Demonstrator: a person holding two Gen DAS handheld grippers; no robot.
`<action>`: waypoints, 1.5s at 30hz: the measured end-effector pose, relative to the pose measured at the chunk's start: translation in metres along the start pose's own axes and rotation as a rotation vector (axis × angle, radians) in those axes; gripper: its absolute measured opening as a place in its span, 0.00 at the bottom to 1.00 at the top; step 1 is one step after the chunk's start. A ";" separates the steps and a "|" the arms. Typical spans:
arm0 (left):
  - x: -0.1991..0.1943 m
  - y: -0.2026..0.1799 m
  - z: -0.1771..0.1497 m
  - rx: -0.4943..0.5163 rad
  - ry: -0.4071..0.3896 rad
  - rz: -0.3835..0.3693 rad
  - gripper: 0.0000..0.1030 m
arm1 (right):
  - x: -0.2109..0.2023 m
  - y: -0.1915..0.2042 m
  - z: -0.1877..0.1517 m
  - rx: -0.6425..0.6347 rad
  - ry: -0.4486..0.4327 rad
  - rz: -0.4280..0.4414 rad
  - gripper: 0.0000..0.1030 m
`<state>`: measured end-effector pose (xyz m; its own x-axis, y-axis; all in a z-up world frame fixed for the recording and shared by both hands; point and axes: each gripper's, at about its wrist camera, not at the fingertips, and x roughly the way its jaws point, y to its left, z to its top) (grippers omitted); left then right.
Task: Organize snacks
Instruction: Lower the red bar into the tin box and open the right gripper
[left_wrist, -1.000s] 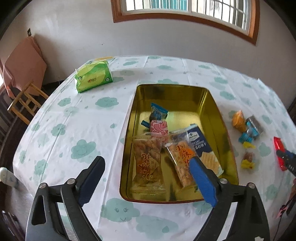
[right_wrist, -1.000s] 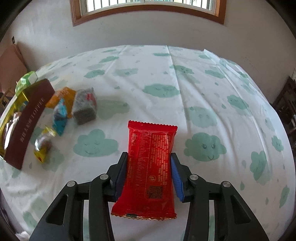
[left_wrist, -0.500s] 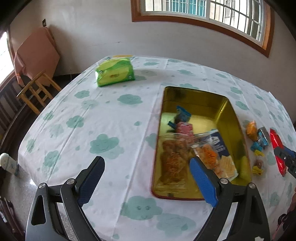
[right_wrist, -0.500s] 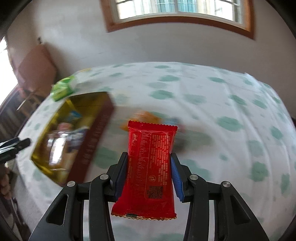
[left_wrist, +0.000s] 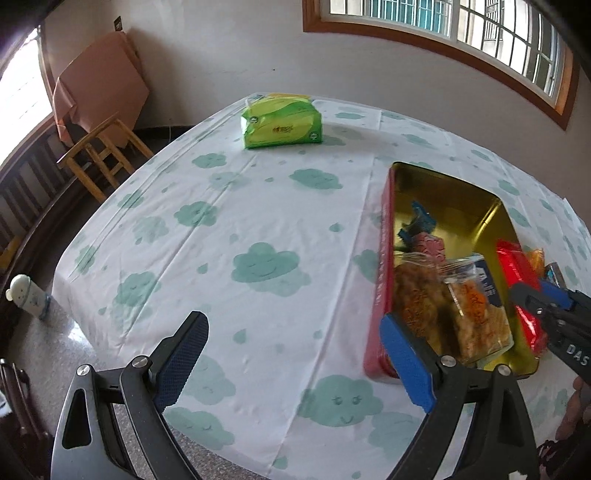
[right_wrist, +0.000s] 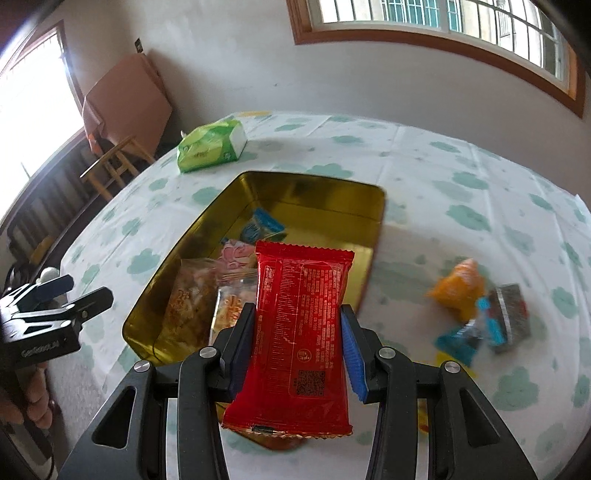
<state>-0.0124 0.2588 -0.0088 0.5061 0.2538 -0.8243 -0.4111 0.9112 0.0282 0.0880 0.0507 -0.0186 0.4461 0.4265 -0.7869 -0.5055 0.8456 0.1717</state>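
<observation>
- Red snack packet is held upright between the two blue pads of the right gripper, which press on its left and right edges; the printed back with the square code faces the camera.
- Behind and below this packet lies the gold tin on the bench, which has a white cloth with green clouds.
- Inside the tin there are two clear bags of orange-brown snacks, a pink packet and a small blue packet.
- To the right of the tin, loose on the cloth, lie an orange packet, a grey packet and a small blue one, all blurred.
- Left gripper stands wide with nothing between its pads, over bare cloth just left of the tin's red outer wall.
- A green tissue pack sits at the far end of the bench.
</observation>
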 end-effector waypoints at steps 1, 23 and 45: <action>0.001 0.001 0.000 -0.002 0.005 0.002 0.90 | 0.004 0.002 0.001 0.001 0.003 0.000 0.43; 0.002 -0.001 -0.008 0.003 0.028 0.001 0.90 | 0.042 0.024 0.000 -0.024 0.053 0.033 0.46; -0.016 -0.053 -0.009 0.103 0.001 -0.064 0.90 | -0.049 -0.116 -0.010 0.090 -0.124 -0.158 0.63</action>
<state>-0.0061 0.2038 -0.0023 0.5278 0.1935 -0.8271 -0.2980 0.9540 0.0330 0.1169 -0.0712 -0.0059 0.6046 0.3177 -0.7304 -0.3562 0.9281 0.1089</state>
